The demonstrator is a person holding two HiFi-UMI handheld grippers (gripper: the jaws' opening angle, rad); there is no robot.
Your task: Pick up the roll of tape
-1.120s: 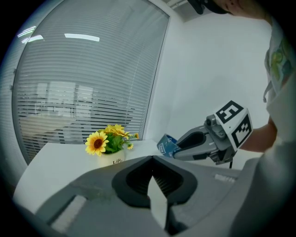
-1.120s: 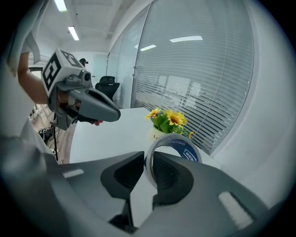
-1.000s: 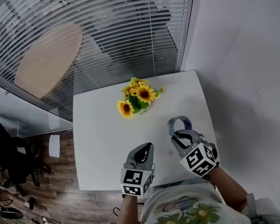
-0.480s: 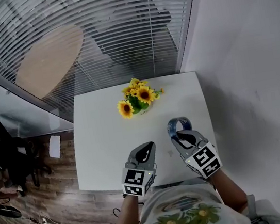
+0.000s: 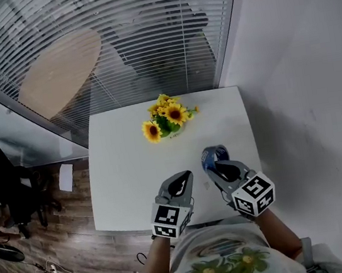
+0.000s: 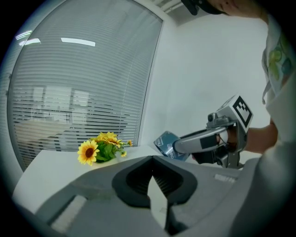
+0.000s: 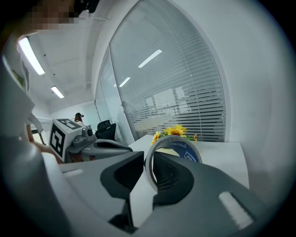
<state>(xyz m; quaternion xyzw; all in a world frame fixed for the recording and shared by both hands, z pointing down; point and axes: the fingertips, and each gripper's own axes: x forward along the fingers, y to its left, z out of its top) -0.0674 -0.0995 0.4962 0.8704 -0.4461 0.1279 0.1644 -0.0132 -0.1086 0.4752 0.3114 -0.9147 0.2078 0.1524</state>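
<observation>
On white rectangular table [image 5: 119,172], far edge: bunch of yellow sunflowers [image 5: 165,119]. Near edge, left: grey two-jaw left gripper [image 5: 179,182], jaws apparently together, empty, hovering, angled forward and down. Right: right gripper [image 5: 217,165], likewise angled, clamped across the blue-printed roll of tape [image 5: 214,153], seemingly just off the tabletop. Step: lift. Next calls for firm clamp, steady rise.
</observation>
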